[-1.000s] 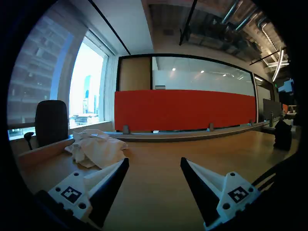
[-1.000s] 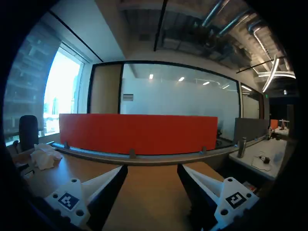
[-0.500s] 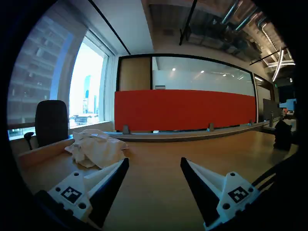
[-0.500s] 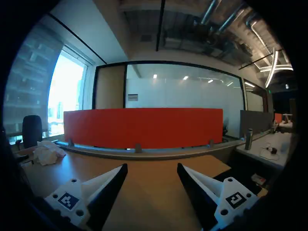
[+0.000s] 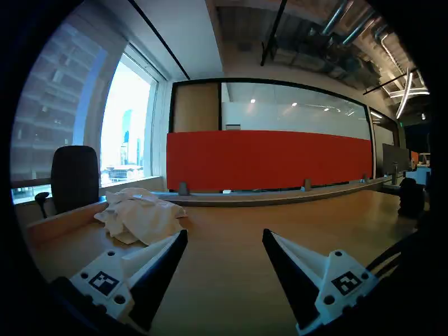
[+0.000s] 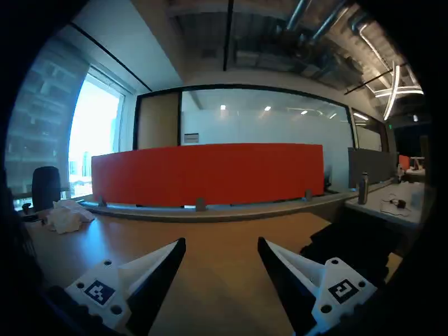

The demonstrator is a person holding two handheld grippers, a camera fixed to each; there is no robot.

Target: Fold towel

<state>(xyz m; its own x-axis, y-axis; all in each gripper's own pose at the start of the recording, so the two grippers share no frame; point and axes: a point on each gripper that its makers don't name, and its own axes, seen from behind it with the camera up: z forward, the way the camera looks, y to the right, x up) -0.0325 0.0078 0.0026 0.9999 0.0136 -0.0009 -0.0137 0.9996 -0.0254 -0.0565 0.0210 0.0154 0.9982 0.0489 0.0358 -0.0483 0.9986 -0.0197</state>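
White cloth, the towel [image 5: 140, 215], lies crumpled in a heap on the wooden surface [image 5: 313, 215]. It is at the left side, near the window [image 5: 126, 140] and in front of a black chair [image 5: 74, 176]. The heap is bunched, so I cannot tell its long axis or where its edges point.

The left gripper [image 5: 224, 232] hovers low over the surface with its jaws wide apart and nothing between them; the towel is just beyond its left finger. In the right gripper view the right gripper [image 6: 221, 241] is also spread wide and empty, and the towel [image 6: 67, 215] is well apart, far to the left.

A red partition [image 5: 269, 159] closes the far edge of the surface. A dark object [image 5: 411, 197] stands at the right end. A bottle [image 6: 364, 187] stands on a neighbouring desk [image 6: 392, 208].
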